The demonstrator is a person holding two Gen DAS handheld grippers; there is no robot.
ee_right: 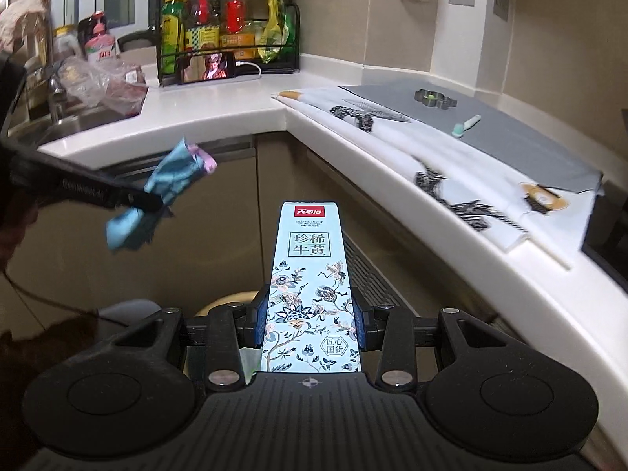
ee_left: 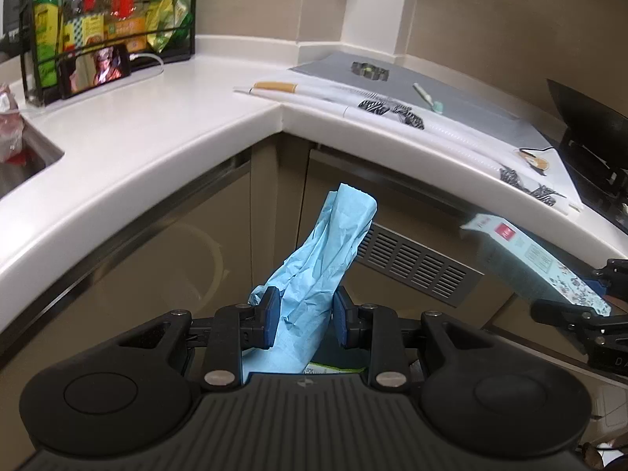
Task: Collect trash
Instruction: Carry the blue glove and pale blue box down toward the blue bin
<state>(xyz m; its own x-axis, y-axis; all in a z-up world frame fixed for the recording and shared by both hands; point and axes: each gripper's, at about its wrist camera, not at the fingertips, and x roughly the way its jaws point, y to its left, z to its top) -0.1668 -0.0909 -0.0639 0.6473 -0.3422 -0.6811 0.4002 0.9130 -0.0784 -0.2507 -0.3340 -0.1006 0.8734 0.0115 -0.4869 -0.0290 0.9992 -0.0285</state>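
My left gripper (ee_left: 306, 320) is shut on a crumpled light blue wrapper (ee_left: 325, 259), held in the air in front of the corner cabinets; it also shows in the right wrist view (ee_right: 165, 188). My right gripper (ee_right: 310, 320) is shut on a long pale blue floral box (ee_right: 310, 274) with a red label, pointing forward below the counter edge. The box also shows at the right of the left wrist view (ee_left: 537, 263). A round bin top (ee_right: 223, 304) shows partly below the right gripper.
The white L-shaped counter (ee_left: 157, 117) holds a black rack of bottles (ee_left: 98, 19), a phone (ee_left: 94, 68), a grey mat (ee_right: 490, 125) with a toothbrush (ee_right: 465, 124) and a white printed cloth (ee_right: 431, 165). A sink (ee_right: 78, 121) lies left. A vent grille (ee_left: 416, 263) sits in the cabinet.
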